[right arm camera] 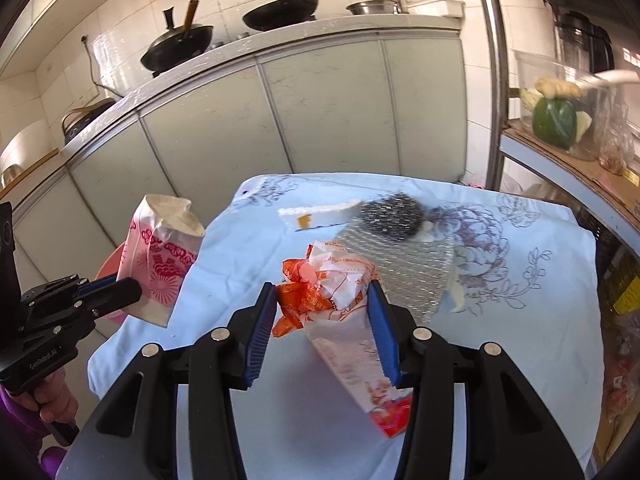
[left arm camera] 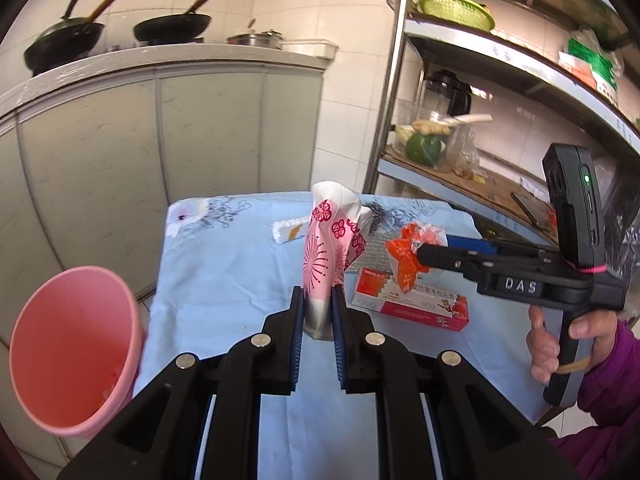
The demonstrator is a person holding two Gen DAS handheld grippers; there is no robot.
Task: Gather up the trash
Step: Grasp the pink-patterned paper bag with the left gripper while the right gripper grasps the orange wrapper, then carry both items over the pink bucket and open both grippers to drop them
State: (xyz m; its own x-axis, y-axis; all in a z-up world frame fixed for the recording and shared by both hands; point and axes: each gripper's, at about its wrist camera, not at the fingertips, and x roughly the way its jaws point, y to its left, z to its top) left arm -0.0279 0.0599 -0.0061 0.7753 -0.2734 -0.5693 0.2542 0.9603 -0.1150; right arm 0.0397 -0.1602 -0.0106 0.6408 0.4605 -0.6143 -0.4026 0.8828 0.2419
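Note:
My left gripper is shut on a pink flowered paper bag and holds it upright over the blue flowered tablecloth; the bag also shows in the right wrist view. My right gripper is shut on a crumpled orange and white wrapper, lifted above the table; it also shows in the left wrist view. A pink bin stands at the table's left edge. A red and white box lies on the cloth under the right gripper.
A steel scourer, a sheet of bubble wrap and a white foam piece lie at the far part of the table. Grey cabinets with woks stand behind. A metal shelf rack is at the right.

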